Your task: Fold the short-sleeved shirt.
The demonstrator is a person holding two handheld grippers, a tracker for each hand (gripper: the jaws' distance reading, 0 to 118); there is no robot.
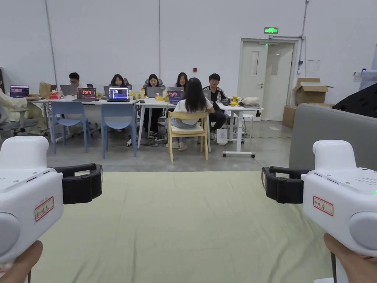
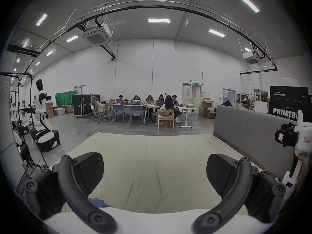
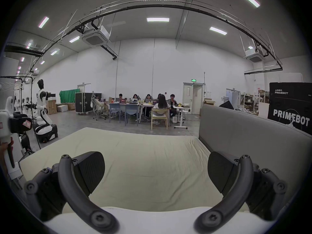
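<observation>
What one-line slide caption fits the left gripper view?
Left gripper open above a pale green bed sheet, bit of blue cloth by one jaw.

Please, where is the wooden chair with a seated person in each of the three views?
Head view: the wooden chair is at centre, slightly above the middle.
Left gripper view: the chair is slightly right of centre.
Right gripper view: the chair is near centre.
Shared landmark: the green exit sign, up and right of the chair.
</observation>
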